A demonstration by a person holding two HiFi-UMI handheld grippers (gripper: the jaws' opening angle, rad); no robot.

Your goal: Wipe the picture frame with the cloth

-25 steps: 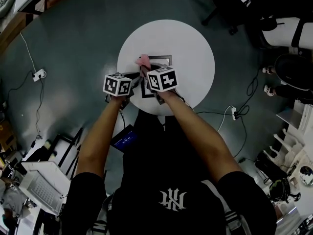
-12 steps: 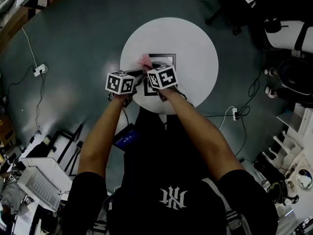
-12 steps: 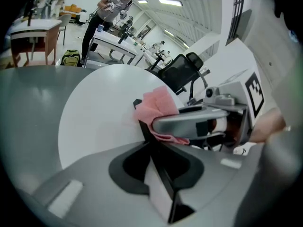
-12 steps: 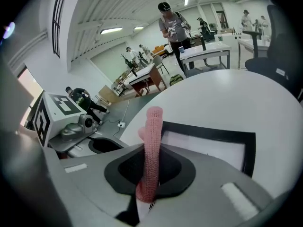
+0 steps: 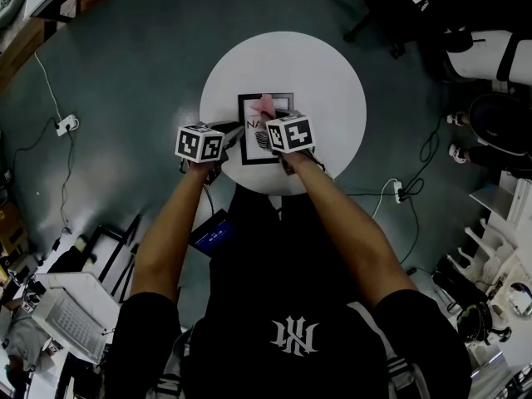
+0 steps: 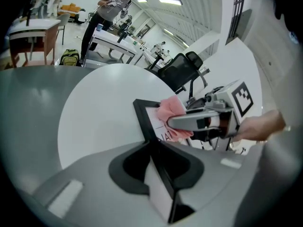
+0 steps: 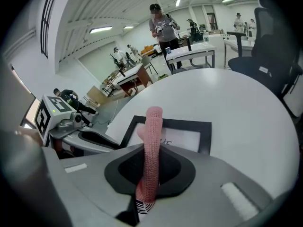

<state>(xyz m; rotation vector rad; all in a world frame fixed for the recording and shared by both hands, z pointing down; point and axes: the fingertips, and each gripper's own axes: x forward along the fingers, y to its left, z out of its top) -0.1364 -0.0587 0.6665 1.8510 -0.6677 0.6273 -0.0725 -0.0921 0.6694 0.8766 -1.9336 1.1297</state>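
We find the picture frame [image 5: 266, 96] lying flat on the round white desk [image 5: 332, 73], directly ahead of both grippers.

Left gripper [image 6: 154, 155]: its jaws are pressed onto the frame's black border. The border runs straight out from between the jaws and away from the gripper. In the head view this gripper stands at the frame's left side, low on that edge.

Right gripper [image 7: 152, 160]: its jaws are pinched on the pink cloth [image 7: 154, 122]. The cloth stands as a narrow strip between them, and its free end reaches out past the jaw tips. This gripper lies over the frame's face, and the cloth bunches at its tip over the upper part of the printed sheet behind the glass. The left gripper view shows the cloth down against the frame's face, under the right gripper's jaw. We cannot tell how firmly it bears on the glass.

The two grippers sit near each other, the right one just beyond and to the right of the left one. The frame's far border lies ahead of the right gripper, with bare desk past it.
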